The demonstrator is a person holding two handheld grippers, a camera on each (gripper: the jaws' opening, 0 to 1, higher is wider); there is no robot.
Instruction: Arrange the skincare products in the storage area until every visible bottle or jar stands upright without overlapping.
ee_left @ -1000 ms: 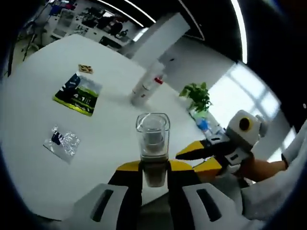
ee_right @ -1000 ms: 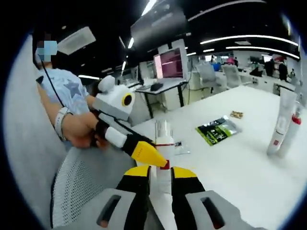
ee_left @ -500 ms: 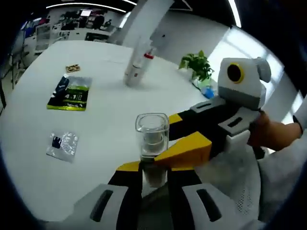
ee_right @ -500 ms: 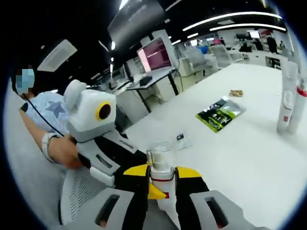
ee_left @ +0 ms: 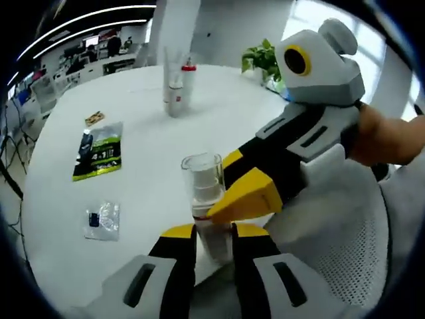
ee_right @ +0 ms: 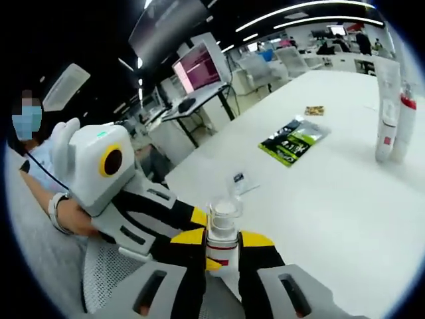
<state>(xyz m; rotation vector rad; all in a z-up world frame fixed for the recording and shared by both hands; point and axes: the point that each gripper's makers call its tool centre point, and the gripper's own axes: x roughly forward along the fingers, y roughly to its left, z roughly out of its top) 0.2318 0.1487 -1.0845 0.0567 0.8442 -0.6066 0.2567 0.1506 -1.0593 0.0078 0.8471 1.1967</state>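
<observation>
At 6 o'clock: both my grippers [ee_left: 214,240] [ee_right: 222,247] pinch one bottle [ee_left: 203,193].
Change: right gripper moved closer, now alongside.
Bottle: clear cap, upright.

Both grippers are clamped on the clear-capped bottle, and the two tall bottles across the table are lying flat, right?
Not quite: the two tall bottles stand upright at the table's far side, as the left gripper view shows; they also stand upright in the right gripper view. The rest holds: the left gripper and the right gripper both have their jaws shut on the clear-capped bottle.
</observation>
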